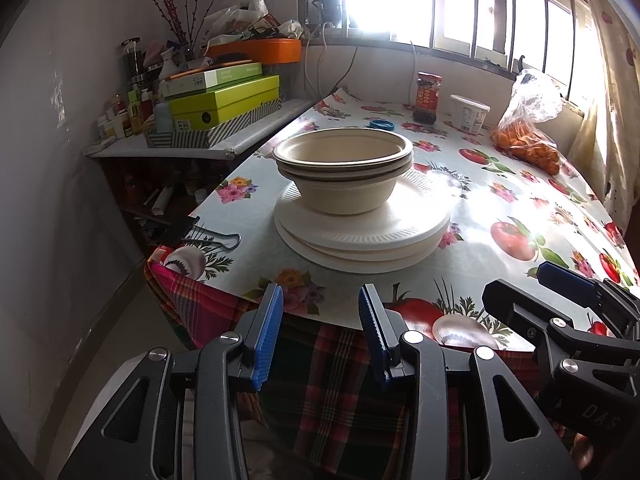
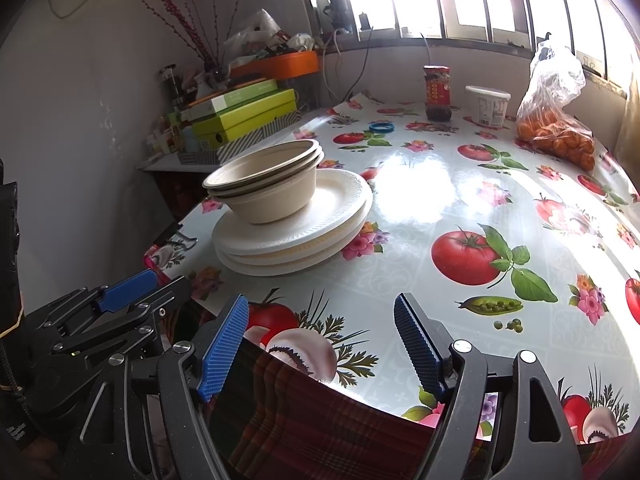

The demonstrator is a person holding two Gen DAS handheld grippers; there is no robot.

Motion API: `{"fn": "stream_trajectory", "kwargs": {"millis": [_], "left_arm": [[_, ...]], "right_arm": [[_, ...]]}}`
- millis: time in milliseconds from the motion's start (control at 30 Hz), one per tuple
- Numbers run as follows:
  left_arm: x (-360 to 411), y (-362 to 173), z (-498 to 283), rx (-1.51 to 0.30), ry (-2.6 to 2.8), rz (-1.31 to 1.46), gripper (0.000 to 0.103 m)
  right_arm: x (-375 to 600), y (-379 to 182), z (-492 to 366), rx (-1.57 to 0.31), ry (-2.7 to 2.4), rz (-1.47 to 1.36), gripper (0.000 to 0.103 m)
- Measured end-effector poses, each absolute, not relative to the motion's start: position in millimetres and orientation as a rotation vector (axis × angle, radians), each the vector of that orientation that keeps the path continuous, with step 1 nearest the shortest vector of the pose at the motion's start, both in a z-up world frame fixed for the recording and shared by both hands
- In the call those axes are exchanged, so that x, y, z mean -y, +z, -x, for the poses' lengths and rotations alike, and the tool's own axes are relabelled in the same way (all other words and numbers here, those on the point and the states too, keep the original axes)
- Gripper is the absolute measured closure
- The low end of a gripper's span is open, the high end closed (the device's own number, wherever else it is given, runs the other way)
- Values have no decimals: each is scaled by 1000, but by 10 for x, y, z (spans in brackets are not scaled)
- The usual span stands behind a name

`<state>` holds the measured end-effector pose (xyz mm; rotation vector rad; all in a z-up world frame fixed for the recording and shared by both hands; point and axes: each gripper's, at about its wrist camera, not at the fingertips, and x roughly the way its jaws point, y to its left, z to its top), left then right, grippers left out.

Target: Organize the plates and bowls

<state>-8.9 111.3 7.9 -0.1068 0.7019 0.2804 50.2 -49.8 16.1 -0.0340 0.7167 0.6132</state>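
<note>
A stack of beige bowls (image 1: 344,176) sits nested on a stack of white plates (image 1: 360,236) near the table's left front part; the bowls (image 2: 268,188) and the plates (image 2: 296,240) also show in the right wrist view. My left gripper (image 1: 320,332) is open and empty, held off the table's front edge, short of the plates. My right gripper (image 2: 320,348) is open and empty at the front edge, to the right of the stack. The right gripper (image 1: 568,292) shows at the left view's right side, the left gripper (image 2: 132,292) at the right view's left.
The table (image 2: 460,216) has a glossy fruit-print cloth. At its far side stand a sauce jar (image 1: 427,98), a white tub (image 1: 468,114), a blue ring (image 1: 382,124) and a bag of oranges (image 1: 528,136). A cluttered shelf with green boxes (image 1: 224,104) is left. Binder clips (image 1: 212,238) grip the left edge.
</note>
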Motion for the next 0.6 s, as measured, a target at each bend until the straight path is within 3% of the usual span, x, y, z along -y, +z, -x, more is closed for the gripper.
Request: {"fn": "stream_trajectory", "kwargs": {"millis": [600], "left_arm": [[-1089, 84, 35, -700, 281, 92, 62]], "right_arm": [[512, 151, -526, -719, 611, 29, 27]]}}
